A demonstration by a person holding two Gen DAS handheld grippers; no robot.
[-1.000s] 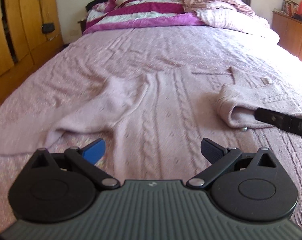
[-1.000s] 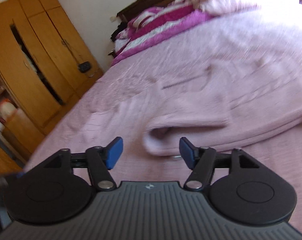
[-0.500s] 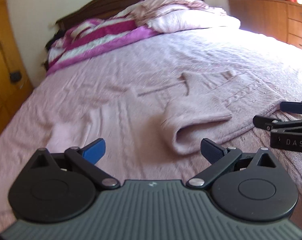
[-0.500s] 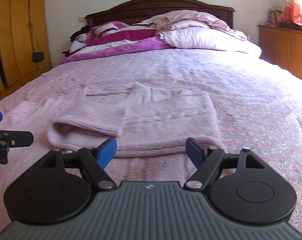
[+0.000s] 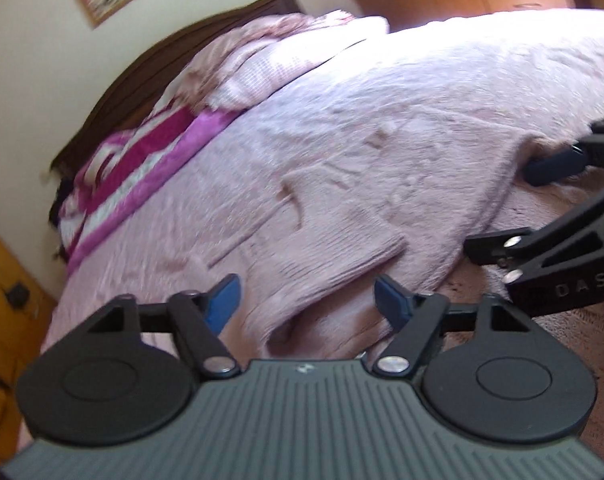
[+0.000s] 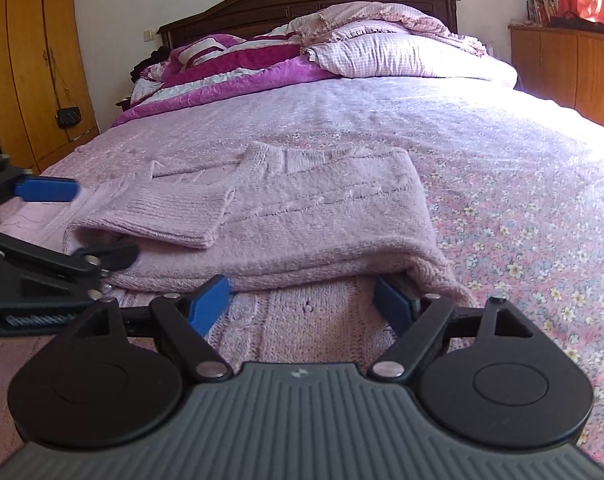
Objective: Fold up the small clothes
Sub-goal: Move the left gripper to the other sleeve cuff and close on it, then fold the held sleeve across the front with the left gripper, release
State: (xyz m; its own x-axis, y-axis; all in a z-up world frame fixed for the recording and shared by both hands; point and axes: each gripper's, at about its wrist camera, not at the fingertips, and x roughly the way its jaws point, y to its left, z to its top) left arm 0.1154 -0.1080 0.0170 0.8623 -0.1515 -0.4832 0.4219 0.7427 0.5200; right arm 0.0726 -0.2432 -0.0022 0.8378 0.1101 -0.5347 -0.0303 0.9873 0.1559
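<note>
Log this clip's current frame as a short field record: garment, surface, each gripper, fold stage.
garment: pink knit sweater, partly folded, sleeve cuff laid over its body
surface: bed with pink floral bedspread
left gripper: jaws open, just been closing, at folded sleeve end
right gripper: jaws open, just been opening, at sweater's near edge
fold stage: unfinished
</note>
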